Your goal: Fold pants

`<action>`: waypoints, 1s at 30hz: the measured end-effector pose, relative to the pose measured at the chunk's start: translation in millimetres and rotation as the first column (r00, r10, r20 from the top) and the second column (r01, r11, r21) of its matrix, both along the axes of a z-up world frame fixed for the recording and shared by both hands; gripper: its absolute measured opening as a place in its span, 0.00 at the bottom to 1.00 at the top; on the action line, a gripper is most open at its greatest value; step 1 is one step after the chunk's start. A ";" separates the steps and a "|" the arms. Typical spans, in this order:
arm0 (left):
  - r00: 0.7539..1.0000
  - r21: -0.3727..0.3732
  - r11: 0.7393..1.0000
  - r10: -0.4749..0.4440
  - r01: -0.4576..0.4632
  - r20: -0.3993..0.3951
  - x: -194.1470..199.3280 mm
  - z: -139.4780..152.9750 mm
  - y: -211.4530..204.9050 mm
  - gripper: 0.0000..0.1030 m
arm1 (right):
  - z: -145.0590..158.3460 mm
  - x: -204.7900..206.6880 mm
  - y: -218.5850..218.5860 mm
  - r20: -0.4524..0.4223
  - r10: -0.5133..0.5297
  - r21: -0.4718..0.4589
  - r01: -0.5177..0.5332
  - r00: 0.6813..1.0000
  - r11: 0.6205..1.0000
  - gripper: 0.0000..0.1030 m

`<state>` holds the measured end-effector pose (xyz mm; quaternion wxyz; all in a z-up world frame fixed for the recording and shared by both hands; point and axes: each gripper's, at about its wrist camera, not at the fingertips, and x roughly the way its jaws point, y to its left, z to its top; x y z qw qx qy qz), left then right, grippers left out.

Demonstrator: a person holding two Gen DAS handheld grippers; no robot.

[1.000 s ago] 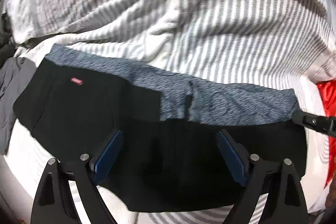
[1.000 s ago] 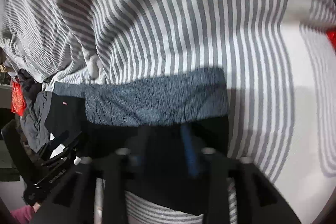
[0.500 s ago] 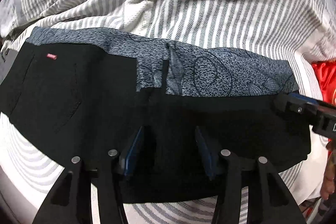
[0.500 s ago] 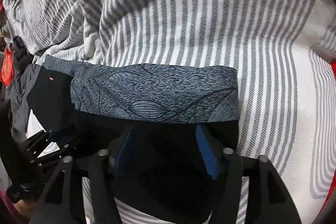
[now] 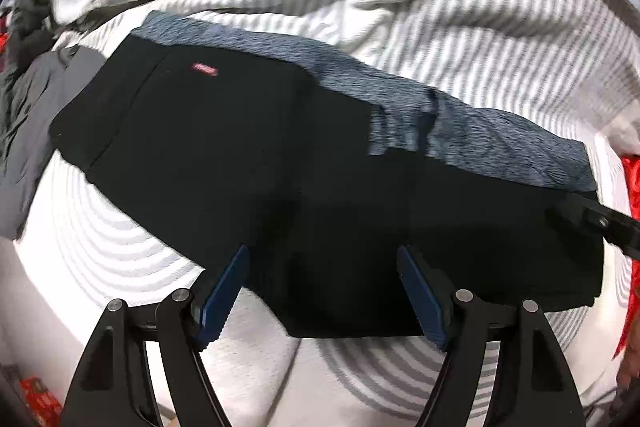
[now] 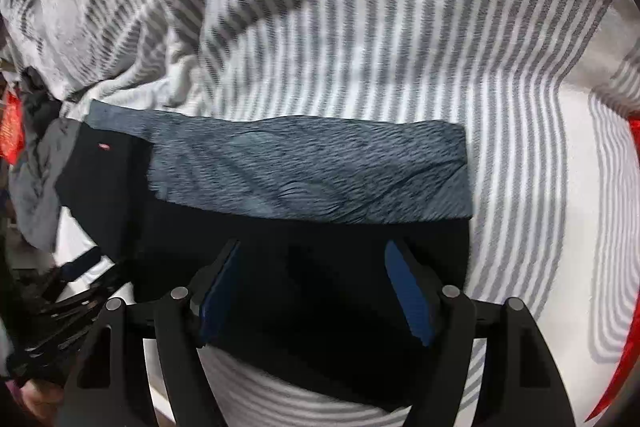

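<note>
The left gripper (image 5: 320,291), jaws apart and empty, hovers over the near edge of the black pants with a grey patterned band (image 5: 280,155). These lie flat ahead of both jaw pairs on the striped bedsheet (image 5: 440,7). The right gripper (image 6: 316,291) is likewise spread; a shallow pinch may gather sheet and skew the fold.

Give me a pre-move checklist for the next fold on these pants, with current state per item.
1. Left claw open: ok, pads spread wide over the near edge of the pants.
2. Right claw open: ok, nothing clamped between its pads.
3. Pants lying flat on the striped bedding: ok, black panel smooth, grey patterned band along the far edge.
4. Edges aligned after the last fold: cannot tell, the near hem is hidden behind the claws.
5. Fold path free: not ok at the left end, where a grey garment lies against the pants.
6. Sharp view: not ok, both views are motion-blurred.
</note>
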<state>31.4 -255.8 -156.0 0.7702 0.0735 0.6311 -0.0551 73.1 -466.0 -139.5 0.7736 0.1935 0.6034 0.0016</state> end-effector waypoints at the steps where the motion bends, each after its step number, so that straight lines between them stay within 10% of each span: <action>1: 1.000 0.010 1.000 0.005 -0.005 0.000 -0.1 0.0 1.7 0.75 | 1.2 -0.3 5.1 0.002 0.013 -0.007 -0.013 1.000 1.000 0.74; 12: 1.000 0.043 0.999 0.025 -0.026 0.007 -1.6 0.1 18.6 0.75 | -31.2 2.0 61.7 -0.074 0.219 -0.208 -0.230 0.973 0.951 1.00; 30: 1.000 -0.061 0.998 -0.002 0.002 -0.006 18.7 0.7 90.3 0.75 | -35.1 22.4 74.2 -0.134 0.013 -0.315 -0.055 0.991 0.947 1.00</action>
